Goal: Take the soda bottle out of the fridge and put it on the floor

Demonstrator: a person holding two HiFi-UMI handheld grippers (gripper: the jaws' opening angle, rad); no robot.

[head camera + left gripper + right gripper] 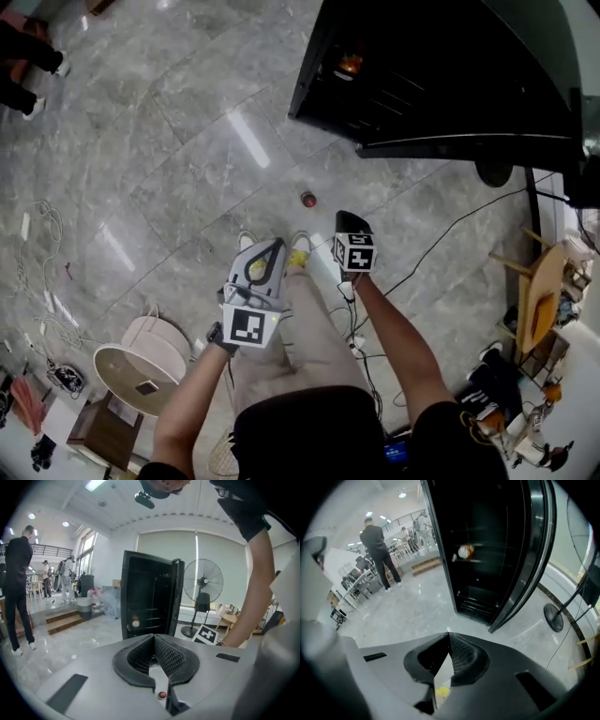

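Note:
In the head view a small red-capped soda bottle (pixel 308 199) stands on the grey marble floor, just ahead of the person's shoes. Behind it the black fridge (pixel 441 66) has its door open (pixel 532 550). An orange round item (pixel 349 64) (pixel 465 551) (pixel 135 623) lies on a shelf inside. My left gripper (pixel 267 248) (pixel 153 637) is held near the body, its jaws meeting at the tips with nothing in them. My right gripper (pixel 347 218) (pixel 449 634) is shut and empty, a short way behind and right of the bottle. Neither gripper view shows the bottle.
A standing fan (pixel 203 585) (pixel 494 172) is right of the fridge, and black cables (pixel 450 230) run over the floor. A round beige basket (pixel 141 370) sits at the lower left and a wooden chair (pixel 539 291) at the right. People (pixel 18 588) (pixel 379 550) stand far off.

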